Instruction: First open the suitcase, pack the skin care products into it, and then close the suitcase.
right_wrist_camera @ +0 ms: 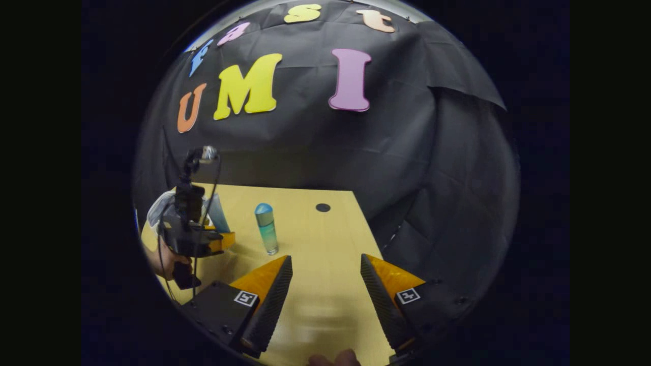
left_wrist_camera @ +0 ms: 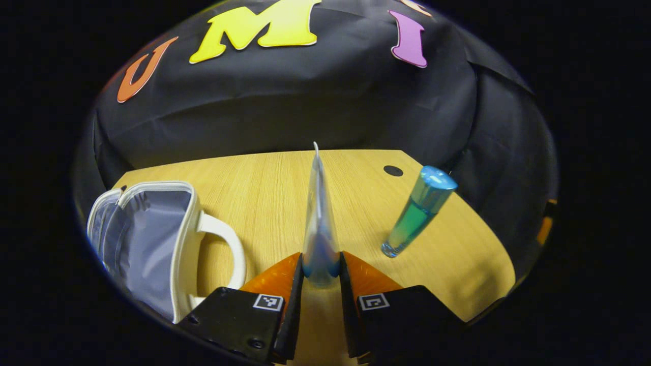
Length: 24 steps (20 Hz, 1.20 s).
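Tube in the left gripper, suitcase lying open beside it

The left gripper (left_wrist_camera: 321, 267) has its fingers closed narrow on the bottom end of a soft, flat tube (left_wrist_camera: 319, 223), which stands up between them and tapers to a thin crimped tip; I judge the grip could let the tube swivel or slip on the way over, since only its end is pinched. The open suitcase (left_wrist_camera: 147, 239), white-rimmed with a pale lining and a handle, lies on the wooden table (left_wrist_camera: 264, 188) off to that gripper's left, near but apart. A blue-capped bottle (right_wrist_camera: 266, 227) stands upright on the table; a careless sweep might well topple it. The right gripper (right_wrist_camera: 325, 284) hangs wide and empty above bare wood, touching nothing.
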{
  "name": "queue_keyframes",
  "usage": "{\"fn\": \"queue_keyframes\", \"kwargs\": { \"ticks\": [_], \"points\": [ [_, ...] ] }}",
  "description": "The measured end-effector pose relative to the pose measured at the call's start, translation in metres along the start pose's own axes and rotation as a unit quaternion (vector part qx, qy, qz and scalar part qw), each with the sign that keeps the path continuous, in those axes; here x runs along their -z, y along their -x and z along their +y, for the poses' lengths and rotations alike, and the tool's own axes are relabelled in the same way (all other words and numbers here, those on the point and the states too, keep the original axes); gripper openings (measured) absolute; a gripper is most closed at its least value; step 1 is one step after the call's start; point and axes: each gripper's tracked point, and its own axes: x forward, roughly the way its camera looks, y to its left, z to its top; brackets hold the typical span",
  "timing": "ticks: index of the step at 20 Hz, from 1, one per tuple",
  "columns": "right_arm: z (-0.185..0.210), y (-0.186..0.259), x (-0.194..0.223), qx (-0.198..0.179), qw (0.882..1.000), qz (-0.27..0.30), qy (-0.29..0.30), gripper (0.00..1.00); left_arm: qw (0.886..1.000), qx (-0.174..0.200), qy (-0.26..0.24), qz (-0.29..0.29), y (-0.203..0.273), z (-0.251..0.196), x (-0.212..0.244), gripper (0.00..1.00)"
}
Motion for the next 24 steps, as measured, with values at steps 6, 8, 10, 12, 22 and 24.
{"fn": "queue_keyframes", "kwargs": {
  "ticks": [6, 8, 10, 12, 22, 24],
  "points": [
    [0.082, -0.075, 0.011, -0.077, 0.997, 0.013, -0.03, 0.78, 0.999, -0.036, 0.032, -0.004, 0.1, 0.043, -0.001, 0.4],
    [0.1, -0.107, 0.011, -0.082, 0.996, 0.014, -0.036, 0.8, 0.997, -0.063, 0.043, -0.006, 0.125, 0.07, -0.002, 0.4],
    [0.11, -0.136, 0.016, -0.083, 0.995, 0.023, -0.042, 0.8, 0.994, -0.09, 0.055, -0.012, 0.144, 0.096, -0.001, 0.4],
    [0.115, -0.161, 0.022, -0.081, 0.996, 0.029, -0.038, 0.77, 0.991, -0.117, 0.07, -0.013, 0.162, 0.125, 0.005, 0.4],
    [0.116, -0.193, 0.032, -0.065, 0.997, 0.042, -0.012, 0.42, 0.977, -0.19, 0.101, -0.017, 0.197, 0.212, 0.004, 0.4],
    [0.114, -0.191, 0.033, -0.061, 0.997, 0.048, 0.0, 0.39, 0.977, -0.185, 0.108, -0.02, 0.193, 0.219, -0.004, 0.4]
  ]
}}
